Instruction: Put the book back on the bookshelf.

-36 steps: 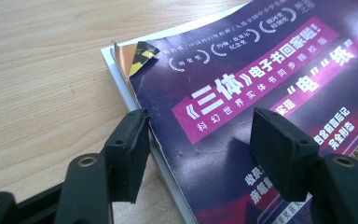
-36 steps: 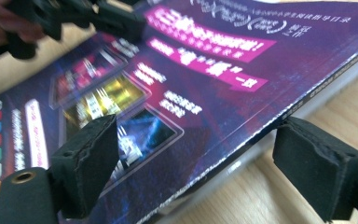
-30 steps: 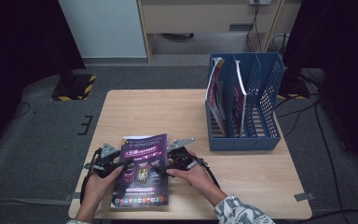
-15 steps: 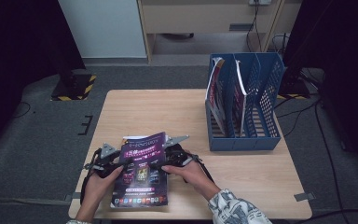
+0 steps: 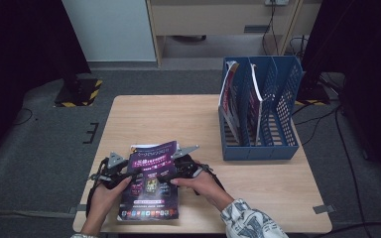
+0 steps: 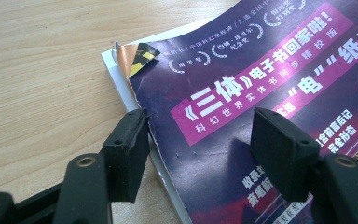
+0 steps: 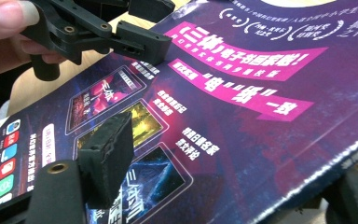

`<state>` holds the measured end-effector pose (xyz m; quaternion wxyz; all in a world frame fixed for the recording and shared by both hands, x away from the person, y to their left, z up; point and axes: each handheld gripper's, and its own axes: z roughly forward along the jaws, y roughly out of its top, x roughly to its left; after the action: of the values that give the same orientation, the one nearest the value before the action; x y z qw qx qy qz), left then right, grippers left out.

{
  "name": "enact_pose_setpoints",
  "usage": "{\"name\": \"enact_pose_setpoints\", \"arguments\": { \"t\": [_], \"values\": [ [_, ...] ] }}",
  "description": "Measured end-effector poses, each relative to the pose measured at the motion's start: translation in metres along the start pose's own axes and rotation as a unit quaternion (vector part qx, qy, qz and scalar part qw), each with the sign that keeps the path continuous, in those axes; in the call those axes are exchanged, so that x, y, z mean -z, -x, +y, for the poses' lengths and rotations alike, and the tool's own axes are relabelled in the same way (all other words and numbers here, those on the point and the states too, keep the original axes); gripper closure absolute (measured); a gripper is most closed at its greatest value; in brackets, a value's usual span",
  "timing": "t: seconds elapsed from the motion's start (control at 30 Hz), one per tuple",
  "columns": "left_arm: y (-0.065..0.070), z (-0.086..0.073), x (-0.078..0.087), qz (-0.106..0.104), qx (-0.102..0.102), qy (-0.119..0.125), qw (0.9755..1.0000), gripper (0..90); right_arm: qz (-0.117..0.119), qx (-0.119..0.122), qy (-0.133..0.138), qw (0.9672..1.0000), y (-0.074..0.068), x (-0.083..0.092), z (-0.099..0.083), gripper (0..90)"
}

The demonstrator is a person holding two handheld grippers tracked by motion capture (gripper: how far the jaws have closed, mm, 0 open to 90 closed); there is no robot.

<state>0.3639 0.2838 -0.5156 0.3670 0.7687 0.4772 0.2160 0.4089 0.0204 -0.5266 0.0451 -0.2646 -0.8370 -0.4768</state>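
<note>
A: What is the setting?

B: A pale wood table [image 5: 188,119] on grey carpet. Behind it stand a white panel and a wooden cabinet, with dark curtains at both sides and cables on the floor at right. A blue file rack [image 5: 278,114] stands at the table's right, with magazines upright in its left compartments.

A: Where is the work?

B: At the near edge. A purple magazine [image 5: 151,183] lies there, its far end lifted and curled. The left gripper [image 5: 113,171] is at its left edge, the right gripper [image 5: 182,166] at its right edge, each in a hand.

A: What do the gripper views add?

B: The left gripper view shows the magazine [image 6: 261,84] with a dog-eared corner, white pages under the cover, and bare wood [image 6: 42,70] beside it. One jaw stands at the cover's edge, the other over the cover; they are parted, with no squeeze that I can make out.

A: And the right one?

B: The right gripper view shows the cover [image 7: 242,116] slanting upward. One jaw is above it, the other below its raised edge. They have just been opening, the cover between them, not clamped. The left gripper [image 7: 121,32] appears across it, a thumb beside it.
</note>
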Motion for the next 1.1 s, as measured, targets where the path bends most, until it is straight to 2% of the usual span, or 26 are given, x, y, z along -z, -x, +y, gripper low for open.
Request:
{"name": "enact_pose_setpoints", "arguments": {
  "t": [0.33, 0.47, 0.53, 0.67, 0.73, 0.8, 1.1],
  "values": [
    [0.001, 0.001, 0.0, 0.002, -0.001, -0.001, 1.0, 37.1, 0.016, -0.02, -0.002, 0.9997, 0.0, 0.0, 0.001, 20.3],
    [0.001, 0.002, -0.001, -0.001, 0.003, -0.005, 1.0, 37.0, 0.013, -0.018, -0.006, 0.9997, -0.003, -0.002, 0.003, 17.9],
    [0.001, 0.003, -0.001, -0.001, 0.002, -0.007, 1.0, 37.2, 0.009, -0.014, -0.01, 0.9998, -0.004, -0.003, 0.004, 22.7],
    [0.0, 0.003, 0.0, 0.001, 0.003, -0.007, 1.0, 39.4, 0.002, -0.021, -0.01, 0.9997, -0.001, -0.002, 0.005, 34.9],
    [-0.001, 0.004, 0.001, -0.002, 0.008, -0.002, 1.0, 43.4, -0.002, -0.02, -0.013, 0.9997, -0.001, 0.0, 0.006, 47.3],
    [0.0, 0.004, 0.001, -0.006, 0.013, 0.002, 0.9999, 44.0, -0.005, -0.017, -0.013, 0.9998, 0.0, 0.001, 0.006, 54.6],
    [-0.001, 0.005, 0.002, -0.008, 0.013, 0.001, 0.9999, 43.9, -0.008, -0.02, -0.008, 0.9997, -0.002, 0.005, 0.012, 63.9]
  ]
}}
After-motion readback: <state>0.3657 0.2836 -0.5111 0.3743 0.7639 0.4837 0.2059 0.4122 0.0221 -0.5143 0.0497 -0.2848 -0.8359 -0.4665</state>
